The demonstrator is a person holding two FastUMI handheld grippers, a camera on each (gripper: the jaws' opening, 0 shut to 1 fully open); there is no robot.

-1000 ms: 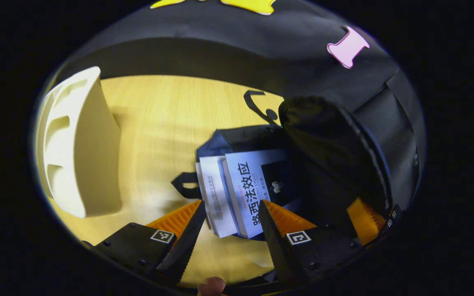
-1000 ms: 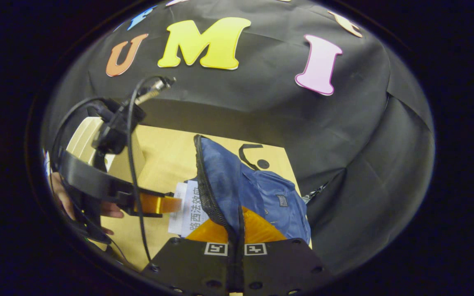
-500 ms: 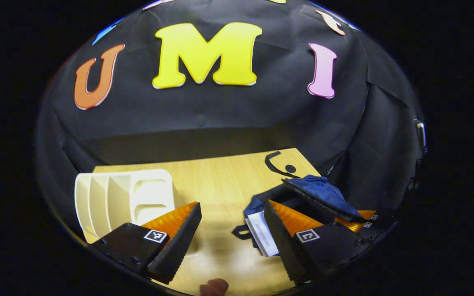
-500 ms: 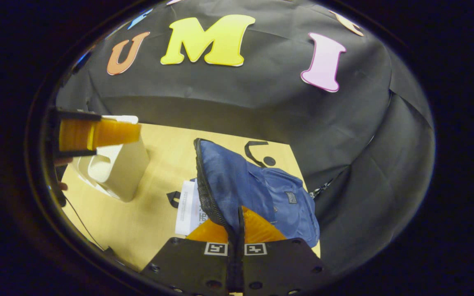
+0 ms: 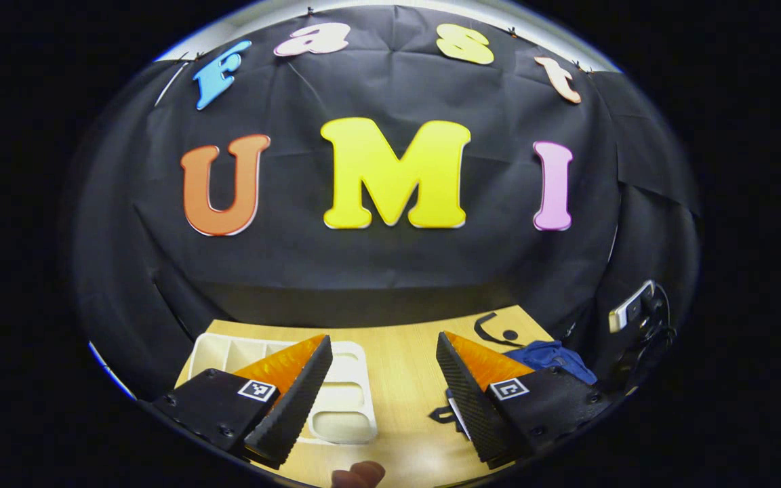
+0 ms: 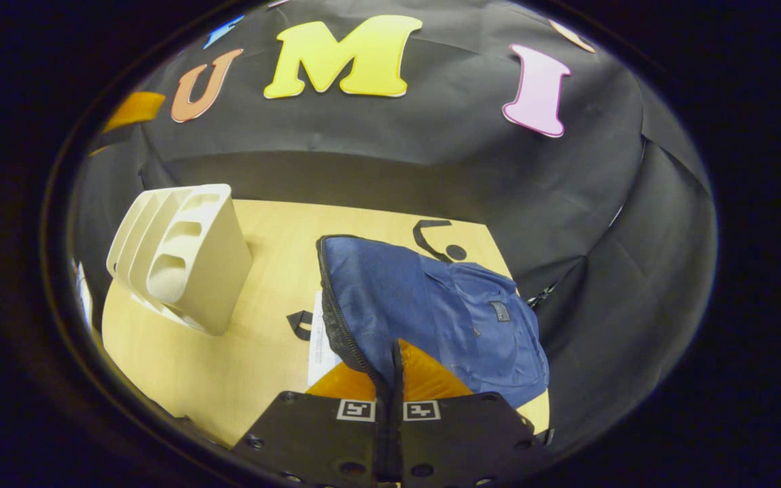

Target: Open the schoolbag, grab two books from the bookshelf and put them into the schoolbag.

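Up high, the left gripper (image 5: 384, 379) hangs above the wooden table (image 5: 397, 366) w/ fingers spread wide, nothing between them. Below it sits the cream bookshelf (image 5: 346, 400), its slots showing no books. A fingertip (image 5: 360, 474) of the person shows at the bottom edge.

Right gripper (image 6: 390, 366) has its fingers pressed together, pinching the zipper-edged flap of the blue schoolbag (image 6: 424, 305) and holding it lifted. Bag lies on the table (image 6: 228, 366) to the right of the bookshelf (image 6: 184, 264), apart from it. A white book (image 6: 319, 346) peeks out from under the raised flap at the bag's mouth; whether a 2nd book lies beneath it can't be told.

Writing: printed lines on the book's visible strip are too small and blurred to read. A small dark label (image 6: 499, 310) is sewn on the bag's front; text unreadable. Black-and-white square marker tags sit on both grippers' finger bases. A black logo-like mark (image 6: 439, 244) is printed on the table's far corner, no letters legible.

In the left gripper view the schoolbag (image 5: 553, 356) shows just past the right finger, by the table's corner mark.
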